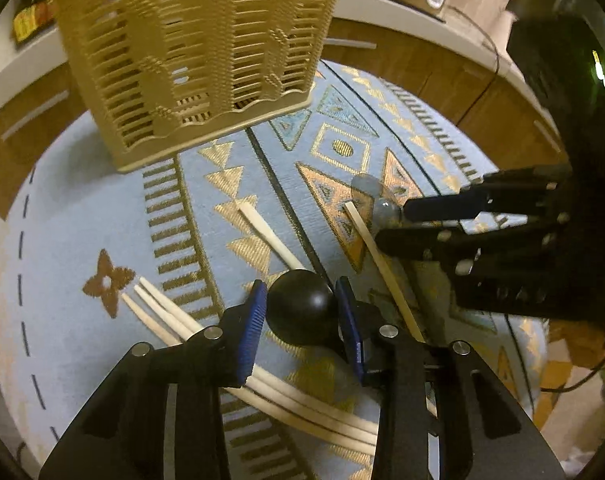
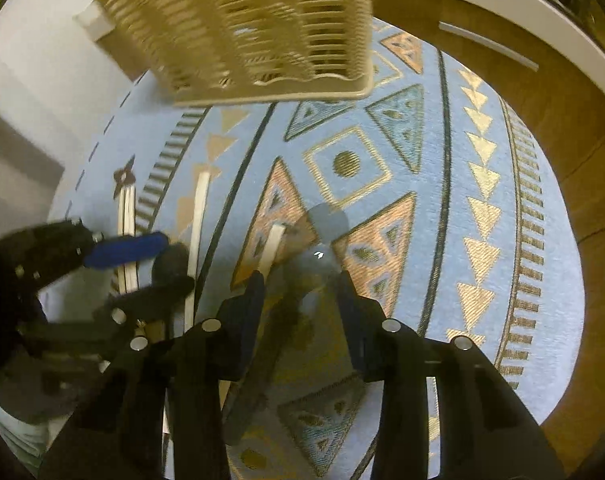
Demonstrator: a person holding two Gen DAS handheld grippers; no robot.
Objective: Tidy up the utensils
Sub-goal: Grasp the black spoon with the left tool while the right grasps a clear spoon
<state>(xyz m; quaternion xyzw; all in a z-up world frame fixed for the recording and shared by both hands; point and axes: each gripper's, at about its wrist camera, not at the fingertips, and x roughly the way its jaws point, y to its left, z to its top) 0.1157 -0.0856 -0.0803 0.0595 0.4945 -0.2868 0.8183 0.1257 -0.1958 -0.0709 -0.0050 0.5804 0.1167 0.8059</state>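
Left gripper: my nearest item; blue pads clamped on the round black bowl of a ladle-like utensil.
Black utensil: dark rounded head sits squeezed between my left pads, over the patterned cloth; I cannot see its handle clearly.
Right gripper: jaws set on either side of a clear spoon, close against it; I cannot tell whether the pads press on it, the view being blurred.
Clear spoon: translucent, lying on an orange triangle of the cloth, its bowl pointing away from my right fingers.
Chopsticks, bundle: three pale sticks lying side by side near the cloth's left edge, running under my left gripper.
Chopstick, single: pale, lying loose just beyond the black utensil.
Chopstick, thin: slants beside the clear spoon, its far end touching the orange triangle.
Cloth: light blue with gold and orange geometric pattern; carries everything listed.
Basket: beige slatted plastic holder, upright at the cloth's far edge, well apart from both grippers.
Cabinets: wooden fronts beyond the cloth.
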